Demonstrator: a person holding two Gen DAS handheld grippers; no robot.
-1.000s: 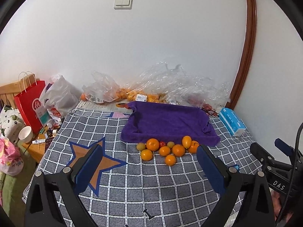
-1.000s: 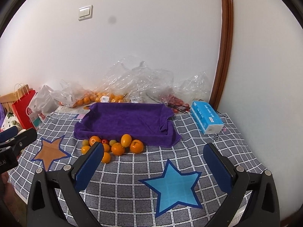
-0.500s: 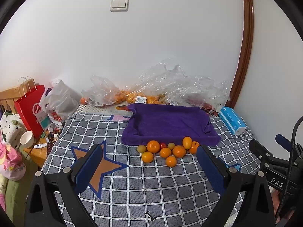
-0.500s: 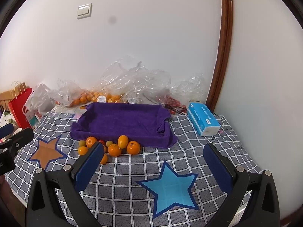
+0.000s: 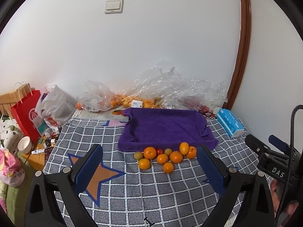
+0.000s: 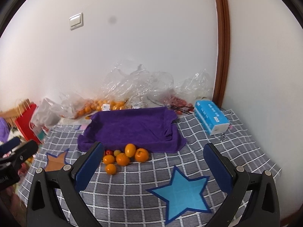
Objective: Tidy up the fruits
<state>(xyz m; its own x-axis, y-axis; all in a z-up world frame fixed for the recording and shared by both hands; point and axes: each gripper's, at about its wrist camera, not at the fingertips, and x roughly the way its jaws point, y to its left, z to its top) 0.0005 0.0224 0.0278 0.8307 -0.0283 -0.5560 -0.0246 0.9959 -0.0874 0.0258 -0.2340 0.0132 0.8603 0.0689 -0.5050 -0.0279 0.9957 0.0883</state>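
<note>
A cluster of oranges (image 5: 163, 158) with small green and red fruits lies on the checked cloth just in front of a purple towel-lined tray (image 5: 164, 126). The cluster also shows in the right wrist view (image 6: 123, 158), in front of the tray (image 6: 132, 126). My left gripper (image 5: 149, 166) is open and empty, held above the cloth, short of the fruit. My right gripper (image 6: 153, 163) is open and empty, to the right of the cluster. The right gripper's body shows at the right of the left wrist view (image 5: 272, 157).
Clear plastic bags with more oranges (image 5: 123, 100) lie along the wall behind the tray. A blue tissue box (image 6: 211, 117) sits at the right. A red paper bag (image 5: 26, 113) and a white cup (image 5: 24, 144) stand off the left edge. Orange star (image 5: 94, 176) and blue star (image 6: 181, 189) mark the cloth.
Both grippers have drawn slightly toward the fruit and tilted, so the cluster and tray sit a little lower in each view. Both jaws stay open. Nothing on the cloth has moved.
</note>
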